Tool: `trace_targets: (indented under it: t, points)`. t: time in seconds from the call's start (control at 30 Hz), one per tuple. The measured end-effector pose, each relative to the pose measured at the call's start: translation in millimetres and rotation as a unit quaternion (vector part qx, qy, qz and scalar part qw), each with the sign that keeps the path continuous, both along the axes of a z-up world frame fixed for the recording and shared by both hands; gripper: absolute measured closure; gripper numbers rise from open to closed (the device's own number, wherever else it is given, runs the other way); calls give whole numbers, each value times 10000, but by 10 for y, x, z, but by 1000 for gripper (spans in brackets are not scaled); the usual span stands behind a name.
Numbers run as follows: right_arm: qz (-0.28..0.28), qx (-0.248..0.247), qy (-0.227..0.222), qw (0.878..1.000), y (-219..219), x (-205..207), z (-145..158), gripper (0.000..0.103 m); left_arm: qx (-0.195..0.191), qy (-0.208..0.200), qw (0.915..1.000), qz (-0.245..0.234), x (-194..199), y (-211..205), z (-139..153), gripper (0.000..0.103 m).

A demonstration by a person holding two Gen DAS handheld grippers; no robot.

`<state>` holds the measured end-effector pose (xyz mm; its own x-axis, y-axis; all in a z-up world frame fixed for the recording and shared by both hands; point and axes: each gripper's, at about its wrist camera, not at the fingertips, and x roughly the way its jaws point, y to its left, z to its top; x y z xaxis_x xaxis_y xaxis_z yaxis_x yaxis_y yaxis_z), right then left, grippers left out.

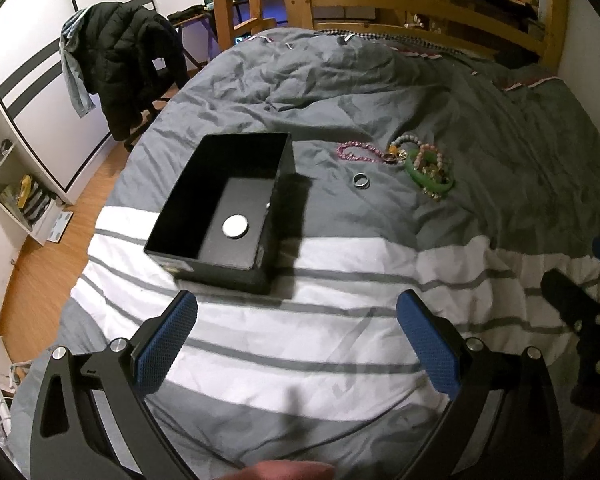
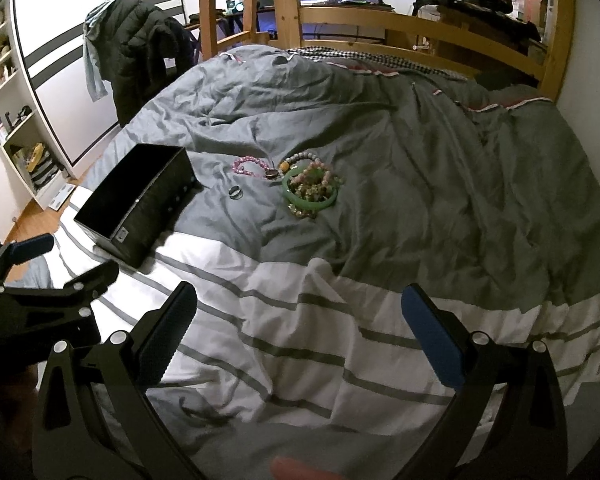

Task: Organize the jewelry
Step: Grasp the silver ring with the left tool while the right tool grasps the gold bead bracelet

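Both tongs, left gripper and right gripper, hover spread and empty over the striped duvet; ahead, beyond the right one, bracelet heap and steel ring lie beside the black box—probably light, slippery, so pinch the green bangle across its rim.

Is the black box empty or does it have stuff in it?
Nearly empty. The black box is open, holding only one round white disc; the jewelry is outside on the bed.
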<state>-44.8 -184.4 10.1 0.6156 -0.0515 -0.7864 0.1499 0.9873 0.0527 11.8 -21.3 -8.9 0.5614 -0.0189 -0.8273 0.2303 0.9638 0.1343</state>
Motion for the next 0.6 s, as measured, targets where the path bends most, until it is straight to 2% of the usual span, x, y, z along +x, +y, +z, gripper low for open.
trace_targets:
  t: [0.23, 0.37, 0.6]
  points:
    - [17, -35, -28, 10000, -158, 47, -94, 2, -86, -89, 9999, -49, 165, -208, 9, 4]
    - [46, -30, -91, 9999, -248, 160, -225, 2, -301, -109, 9992, -250, 335, -367, 38, 4]
    - [18, 316, -105, 9994, -430, 465, -516, 3, -514, 80, 9972, -534, 631, -658, -224, 4]
